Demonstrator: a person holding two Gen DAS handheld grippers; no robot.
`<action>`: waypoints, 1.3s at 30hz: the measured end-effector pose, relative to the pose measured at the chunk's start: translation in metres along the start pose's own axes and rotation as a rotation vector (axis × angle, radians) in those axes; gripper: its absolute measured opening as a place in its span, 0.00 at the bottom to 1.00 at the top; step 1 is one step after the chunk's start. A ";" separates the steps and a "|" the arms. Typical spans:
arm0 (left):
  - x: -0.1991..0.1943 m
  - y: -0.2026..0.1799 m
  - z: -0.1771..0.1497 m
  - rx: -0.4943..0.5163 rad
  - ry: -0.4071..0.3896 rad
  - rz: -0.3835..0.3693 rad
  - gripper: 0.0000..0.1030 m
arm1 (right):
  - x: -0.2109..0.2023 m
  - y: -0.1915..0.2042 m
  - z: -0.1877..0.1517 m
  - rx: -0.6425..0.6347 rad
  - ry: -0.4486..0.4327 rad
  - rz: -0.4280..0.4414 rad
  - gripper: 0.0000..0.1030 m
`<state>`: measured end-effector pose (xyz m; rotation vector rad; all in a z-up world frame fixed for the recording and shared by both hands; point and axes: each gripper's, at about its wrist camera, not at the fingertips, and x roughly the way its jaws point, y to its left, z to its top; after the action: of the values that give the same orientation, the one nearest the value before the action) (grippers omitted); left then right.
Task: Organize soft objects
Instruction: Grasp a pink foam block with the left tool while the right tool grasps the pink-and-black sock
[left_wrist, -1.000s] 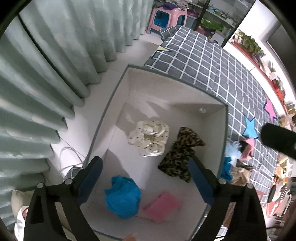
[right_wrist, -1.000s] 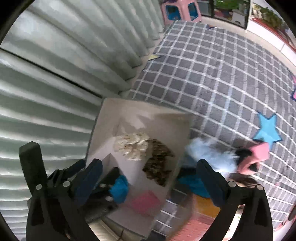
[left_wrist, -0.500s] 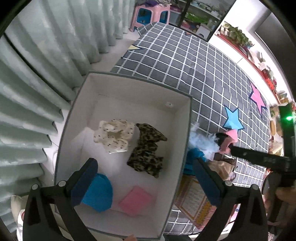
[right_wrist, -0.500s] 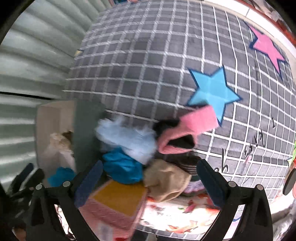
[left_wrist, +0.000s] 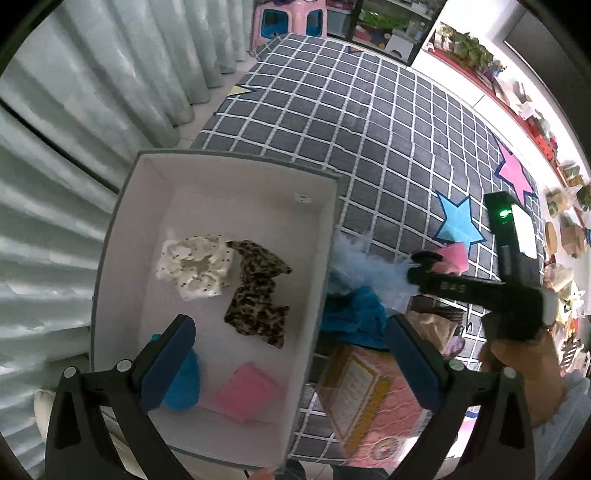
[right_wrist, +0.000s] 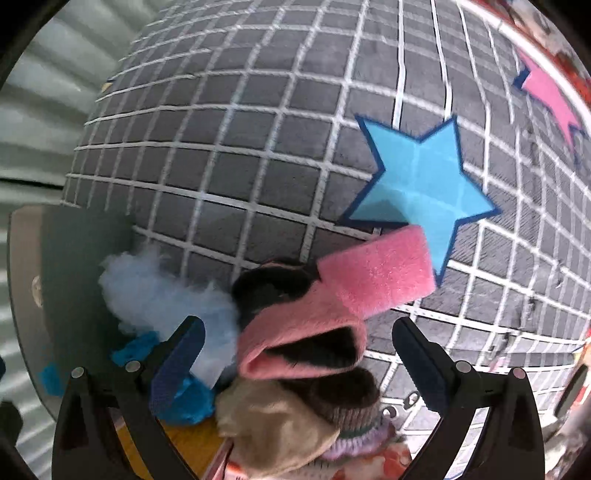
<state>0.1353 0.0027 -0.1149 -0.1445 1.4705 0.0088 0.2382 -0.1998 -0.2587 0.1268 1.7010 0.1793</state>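
Over the right half of a white storage box (left_wrist: 332, 236), my left gripper (left_wrist: 291, 354) points down, open and empty. In the box lie a cream dotted scrunchie (left_wrist: 195, 266), a leopard cloth (left_wrist: 258, 295), a blue cloth (left_wrist: 184, 380) and a pink cloth (left_wrist: 245, 393). My right gripper (right_wrist: 299, 347) is open low over the pile beside the box. A pink-and-black fuzzy piece (right_wrist: 332, 306) sits between its fingers, and the pads do not press it. Light-blue fluff (right_wrist: 159, 291), a teal cloth (right_wrist: 188, 402) and a beige sock (right_wrist: 273, 424) lie around it.
The pile rests on a grey checked rug (right_wrist: 240, 129) with a blue star (right_wrist: 417, 184) and a pink star (left_wrist: 513, 173). A pink picture book (left_wrist: 369, 391) lies under the pile. Curtains (left_wrist: 74, 110) hang left of the box. A hand (left_wrist: 517, 365) holds the right gripper.
The left gripper has slid from above the box's middle toward its right wall. The right gripper has come down from over the box onto the pile, which now fills its view.
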 end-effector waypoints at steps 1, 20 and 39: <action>0.000 -0.005 0.002 0.008 0.003 0.004 1.00 | 0.003 -0.003 -0.001 0.000 0.002 -0.001 0.99; 0.003 -0.128 0.020 0.175 0.024 -0.022 1.00 | -0.022 -0.215 -0.061 0.343 -0.098 -0.028 0.99; 0.111 -0.293 0.036 0.276 0.182 -0.007 1.00 | -0.038 -0.266 -0.181 0.351 -0.150 0.023 0.99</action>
<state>0.2103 -0.2933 -0.1949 0.0768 1.6370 -0.2171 0.0695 -0.4762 -0.2488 0.4112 1.5689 -0.1119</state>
